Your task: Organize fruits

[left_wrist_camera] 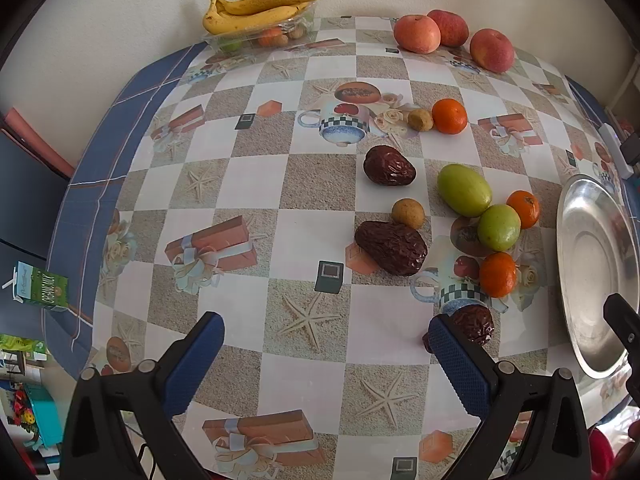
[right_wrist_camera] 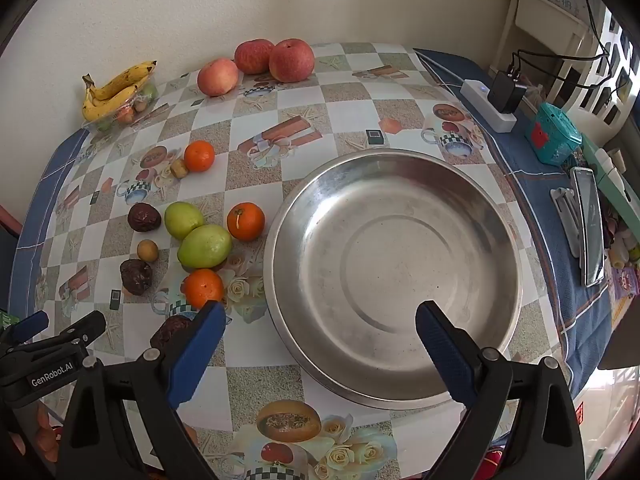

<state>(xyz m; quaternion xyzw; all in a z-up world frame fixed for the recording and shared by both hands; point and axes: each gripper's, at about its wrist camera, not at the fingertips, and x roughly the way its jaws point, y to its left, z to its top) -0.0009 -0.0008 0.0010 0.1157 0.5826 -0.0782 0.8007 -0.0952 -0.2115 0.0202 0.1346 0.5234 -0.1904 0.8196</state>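
Loose fruit lies on the patterned table: dark dates (left_wrist_camera: 391,247) (right_wrist_camera: 137,276), green fruits (left_wrist_camera: 464,189) (right_wrist_camera: 204,246), oranges (left_wrist_camera: 497,274) (right_wrist_camera: 246,221), small tan fruits (left_wrist_camera: 407,213) and three apples (left_wrist_camera: 417,33) (right_wrist_camera: 291,59). A steel bowl (right_wrist_camera: 400,272) stands empty at the right; its rim shows in the left wrist view (left_wrist_camera: 576,264). My left gripper (left_wrist_camera: 326,344) is open and empty above the table, its right finger beside a date (left_wrist_camera: 476,322). My right gripper (right_wrist_camera: 318,330) is open and empty over the bowl's near rim.
Bananas (left_wrist_camera: 256,6) (right_wrist_camera: 114,88) lie on a clear tray of fruit at the back by the wall. A power strip with a charger (right_wrist_camera: 494,106), a teal box (right_wrist_camera: 554,134) and a phone (right_wrist_camera: 590,224) lie along the right edge. A milk carton (left_wrist_camera: 42,286) stands off the table's left side.
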